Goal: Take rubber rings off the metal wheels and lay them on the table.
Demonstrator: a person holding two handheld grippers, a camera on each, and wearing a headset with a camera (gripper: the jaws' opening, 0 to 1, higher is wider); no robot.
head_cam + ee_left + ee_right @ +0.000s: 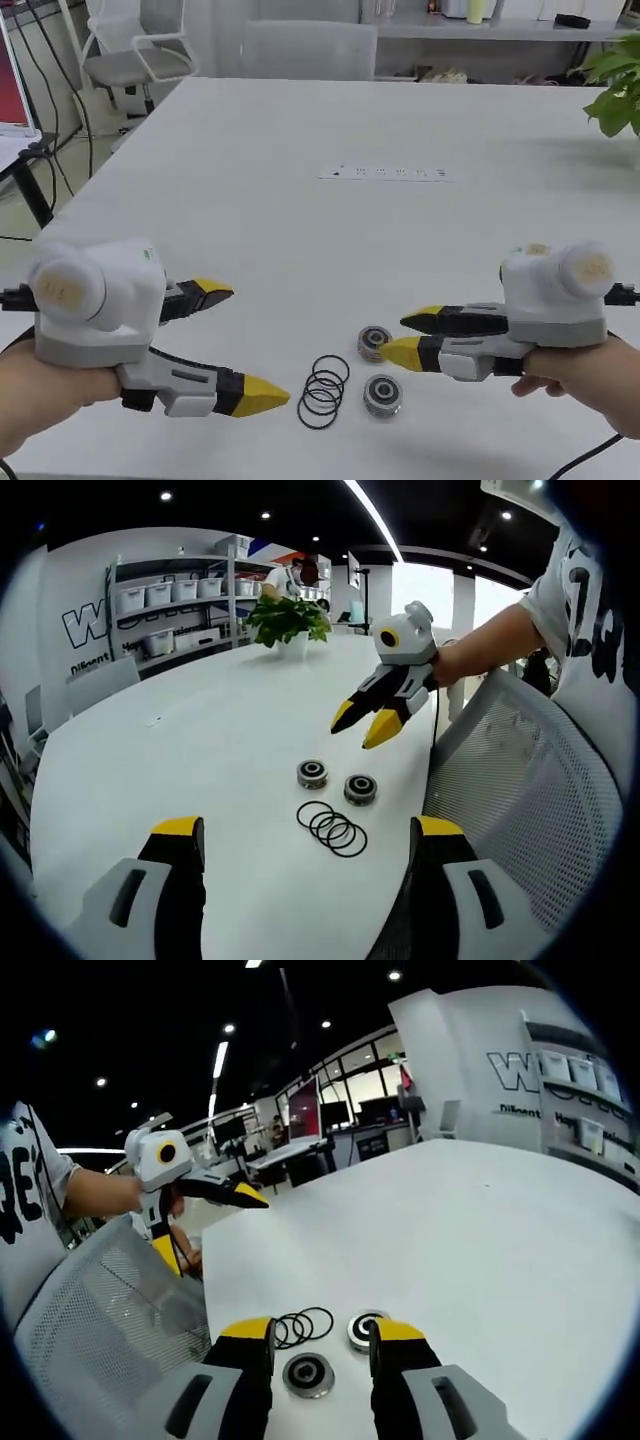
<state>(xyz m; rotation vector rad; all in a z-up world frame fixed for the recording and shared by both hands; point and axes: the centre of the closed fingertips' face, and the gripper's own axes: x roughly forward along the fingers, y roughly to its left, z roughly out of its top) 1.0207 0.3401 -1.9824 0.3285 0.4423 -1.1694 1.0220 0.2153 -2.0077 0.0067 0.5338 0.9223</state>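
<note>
a: left gripper point(250, 345) hangs over the near left of the table point(300, 200), jaws spread wide, nothing between them.
b: and the right gripper point(395, 337)?
a: jaws a little apart, empty, tips just right of the far wheel point(374, 342).
b: the rings?
a: black rubber rings point(323, 390) lie loose and overlapping on the table, just left of the near wheel point(383, 395). both wheels lie flat between the grippers.
</note>
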